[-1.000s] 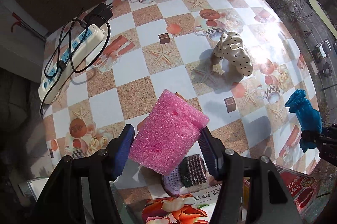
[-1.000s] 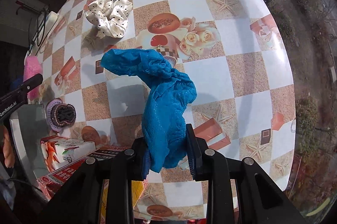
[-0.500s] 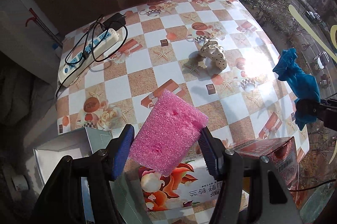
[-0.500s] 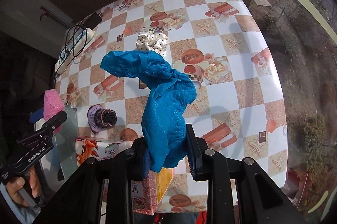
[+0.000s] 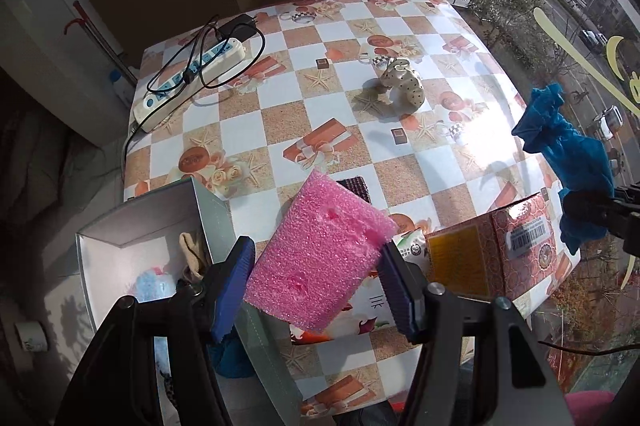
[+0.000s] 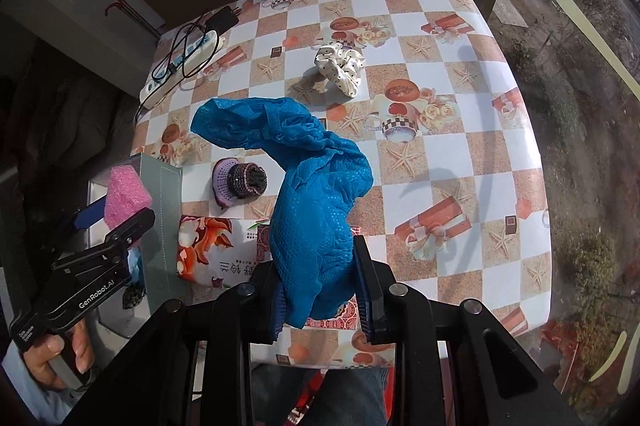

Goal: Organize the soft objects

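My left hand-held gripper [image 5: 316, 282] is clamped on the pink foam sponge [image 5: 320, 258] beside the open grey box [image 5: 136, 222] at lower left, my right hand-held gripper [image 6: 320, 300] clamps the blue cloth [image 6: 316, 209], while the dotted scrunchie [image 6: 340, 65] and knitted piece [image 6: 240, 179] lie unsorted on the surface [image 6: 440, 129].

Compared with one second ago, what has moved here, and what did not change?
Both grippers have pulled up and back from the table. The left gripper, with the pink sponge, now sits beside the open grey box. Unchanged: the right gripper stays shut on the blue cloth, and the white scrunchie and power strip lie as before.
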